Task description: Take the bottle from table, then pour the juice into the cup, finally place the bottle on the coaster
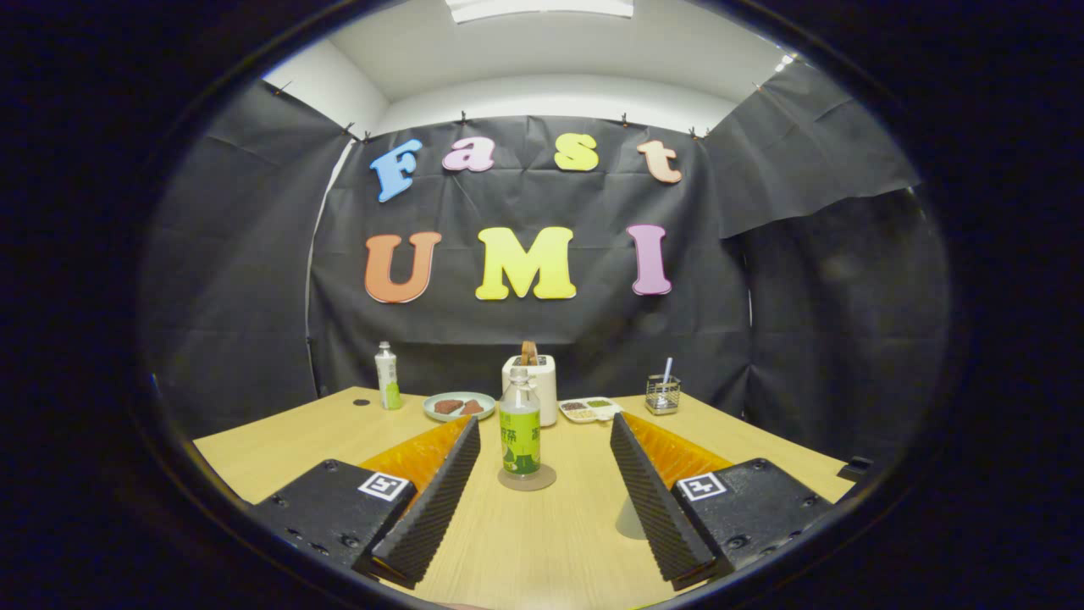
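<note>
A clear bottle [519,436] with a green label and a clear cap stands upright on a round grey coaster [542,480] on the wooden table [279,445]. It sits between my fingers, near their tips and closer to the left one, touching neither. My gripper [544,422] is open, with a wide gap and nothing held. Right behind the bottle stands a white container [542,383] with a brown piece sticking out of its top; I cannot tell whether it is the cup.
At the table's far side stand a second bottle [387,377] at the left, a plate [459,406] with brown food, a white divided tray [589,409], and a wire holder [661,395] with a stick in it. Black cloth walls close the booth.
</note>
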A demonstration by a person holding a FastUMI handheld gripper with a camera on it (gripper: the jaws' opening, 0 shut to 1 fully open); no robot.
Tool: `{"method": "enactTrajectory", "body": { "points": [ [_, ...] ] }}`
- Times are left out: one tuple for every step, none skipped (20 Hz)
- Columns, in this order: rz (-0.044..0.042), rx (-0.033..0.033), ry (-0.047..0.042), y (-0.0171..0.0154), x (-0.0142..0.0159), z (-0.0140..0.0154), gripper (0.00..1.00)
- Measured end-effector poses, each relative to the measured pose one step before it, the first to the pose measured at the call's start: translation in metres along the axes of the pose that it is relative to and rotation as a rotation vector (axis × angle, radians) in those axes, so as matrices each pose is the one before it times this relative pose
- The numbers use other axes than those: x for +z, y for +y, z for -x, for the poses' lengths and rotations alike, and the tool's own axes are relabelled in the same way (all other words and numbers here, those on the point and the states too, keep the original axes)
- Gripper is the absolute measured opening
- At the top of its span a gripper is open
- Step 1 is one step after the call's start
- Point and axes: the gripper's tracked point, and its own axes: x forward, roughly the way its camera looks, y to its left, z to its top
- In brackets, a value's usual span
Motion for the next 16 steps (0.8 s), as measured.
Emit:
{"method": "enactTrajectory", "body": {
  "points": [
    [0.00913, -0.00124, 0.00578, -0.00133, -0.00404, 0.00055, 1.0],
    [0.00804, -0.00033, 0.00378, -0.00067, -0.00273, -0.00047, 0.99],
    [0.00394, 0.00009, 0.00137, 0.0003, -0.00082, 0.00004, 1.0],
    [-0.00019, 0.003, 0.00083, 0.0014, -0.00054, -0.00026, 1.0],
    [-0.00335, 0.00376, -0.00063, 0.0009, -0.00025, -0.00054, 1.0],
    [-0.00349, 0.00444, -0.00225, 0.00173, 0.00003, -0.00026, 1.0],
    [-0.00008, -0.00031, 0.00036, -0.00043, -0.00099, -0.00094, 1.0],
    [0.00236, -0.00135, -0.00047, -0.00127, -0.0006, -0.00062, 1.0],
    [0.00134, -0.0032, -0.001, -0.00132, -0.00043, 0.00014, 1.0],
    [-0.00235, 0.00211, -0.00286, 0.00087, 0.00053, -0.00028, 1.0],
    [-0.00396, 0.00564, -0.00148, 0.00177, -0.00109, -0.00102, 1.0],
    [-0.00317, 0.00275, 0.00076, 0.00021, -0.00124, -0.00196, 1.0],
    [0.00001, 0.00056, -0.00019, -0.00194, -0.0011, 0.00028, 1.0],
    [0.0029, -0.00415, 0.00143, -0.0011, -0.00041, 0.00039, 1.0],
    [0.00244, -0.00384, 0.0018, -0.00238, -0.00156, 0.00019, 1.0],
    [-0.00018, -0.00206, 0.00122, -0.00083, 0.00055, 0.00064, 1.0]
  ]
}}
